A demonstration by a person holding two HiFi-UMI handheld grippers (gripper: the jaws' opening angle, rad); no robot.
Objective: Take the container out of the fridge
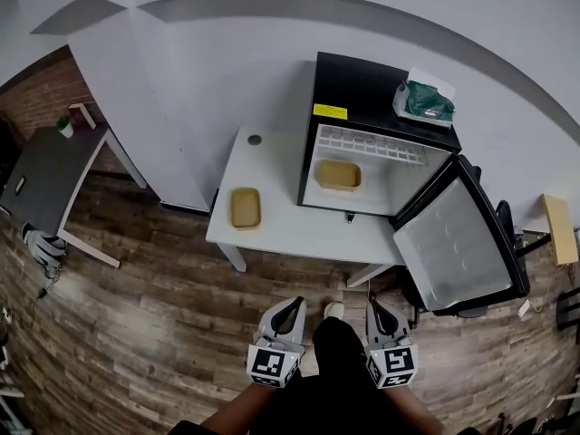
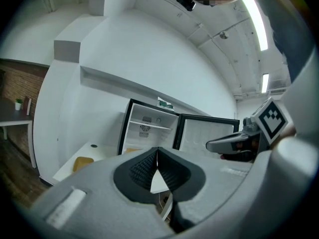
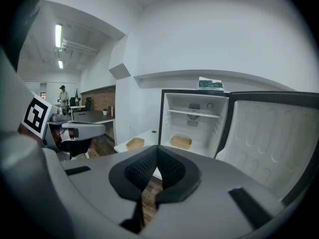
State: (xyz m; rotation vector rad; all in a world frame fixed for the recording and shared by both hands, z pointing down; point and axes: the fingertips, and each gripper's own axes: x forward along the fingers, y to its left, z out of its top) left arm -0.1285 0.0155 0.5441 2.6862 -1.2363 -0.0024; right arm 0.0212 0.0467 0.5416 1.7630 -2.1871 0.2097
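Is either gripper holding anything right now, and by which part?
Nothing is held: the left gripper and the right gripper are both shut and empty.

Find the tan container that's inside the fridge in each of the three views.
Head view: container right of centre, on the floor of the open fridge.
Left gripper view: left of centre, low in the fridge, only a sliver shows.
Right gripper view: just right of centre.
Shared landmark: green pack on top of the fridge.
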